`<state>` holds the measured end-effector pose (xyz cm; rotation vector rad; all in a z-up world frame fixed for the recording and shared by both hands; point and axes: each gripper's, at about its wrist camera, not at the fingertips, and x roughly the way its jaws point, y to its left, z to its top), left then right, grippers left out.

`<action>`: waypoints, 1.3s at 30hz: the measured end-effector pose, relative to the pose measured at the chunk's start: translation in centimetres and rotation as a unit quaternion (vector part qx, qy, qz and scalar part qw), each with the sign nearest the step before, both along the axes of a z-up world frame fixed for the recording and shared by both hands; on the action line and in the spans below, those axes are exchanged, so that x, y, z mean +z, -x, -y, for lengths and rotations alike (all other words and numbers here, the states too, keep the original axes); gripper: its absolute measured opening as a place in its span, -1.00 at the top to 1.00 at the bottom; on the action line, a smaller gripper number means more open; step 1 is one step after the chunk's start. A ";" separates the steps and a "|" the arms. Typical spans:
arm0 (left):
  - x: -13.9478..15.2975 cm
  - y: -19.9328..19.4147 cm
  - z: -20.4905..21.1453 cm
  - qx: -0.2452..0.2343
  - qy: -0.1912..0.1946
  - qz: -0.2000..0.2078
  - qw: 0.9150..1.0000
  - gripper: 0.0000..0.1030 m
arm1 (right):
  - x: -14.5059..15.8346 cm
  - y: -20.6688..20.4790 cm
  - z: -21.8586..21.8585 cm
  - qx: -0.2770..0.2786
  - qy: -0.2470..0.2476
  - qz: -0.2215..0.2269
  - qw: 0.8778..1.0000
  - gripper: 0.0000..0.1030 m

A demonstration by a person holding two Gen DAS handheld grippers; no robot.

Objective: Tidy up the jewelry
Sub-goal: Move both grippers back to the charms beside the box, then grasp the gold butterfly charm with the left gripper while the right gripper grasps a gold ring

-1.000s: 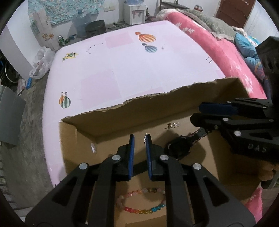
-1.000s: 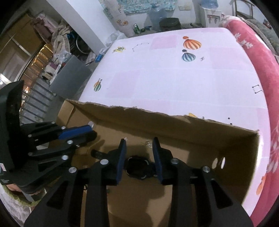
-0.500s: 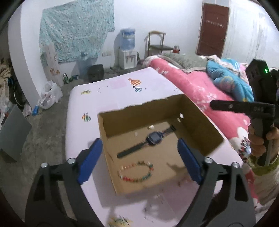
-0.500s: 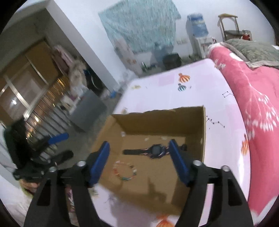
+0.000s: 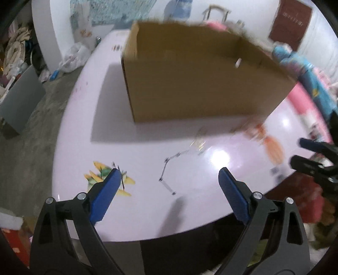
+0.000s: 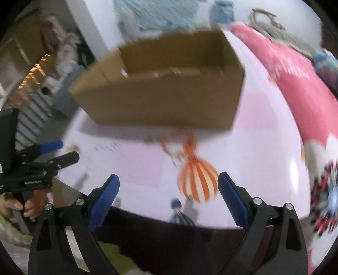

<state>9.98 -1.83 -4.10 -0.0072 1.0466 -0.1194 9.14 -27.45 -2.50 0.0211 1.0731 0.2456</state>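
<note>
Both tongs, left (image 5: 166, 179) and right (image 6: 168, 186), were spread wide, empty, on the near side of the cardboard box (image 5: 198, 84); contents hidden, probably still inside.

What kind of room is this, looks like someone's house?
Most likely a lived-in bedroom at home. A bed with a pink floral quilt sits beside the balloon-print table holding the cardboard box, a water dispenser bottle stands by the wall, and clothes are heaped nearby.

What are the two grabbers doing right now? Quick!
Left gripper: jaws wide open, holding nothing.
Right gripper: jaws wide open, holding nothing.
</note>
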 end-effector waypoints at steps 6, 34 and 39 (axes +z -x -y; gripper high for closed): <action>-3.3 -0.5 0.8 0.004 -0.030 -0.013 0.999 -0.76 | -2.7 0.1 -0.2 -0.023 0.054 -0.004 0.998 -0.78; -3.8 -0.5 1.1 0.004 -0.032 0.003 0.999 -0.87 | -4.0 0.0 0.2 -0.004 0.068 0.009 0.998 -0.87; -3.8 -0.2 1.0 -0.003 -0.029 0.015 0.999 -0.86 | -3.5 -0.3 1.7 -0.025 0.022 -0.003 0.999 -0.87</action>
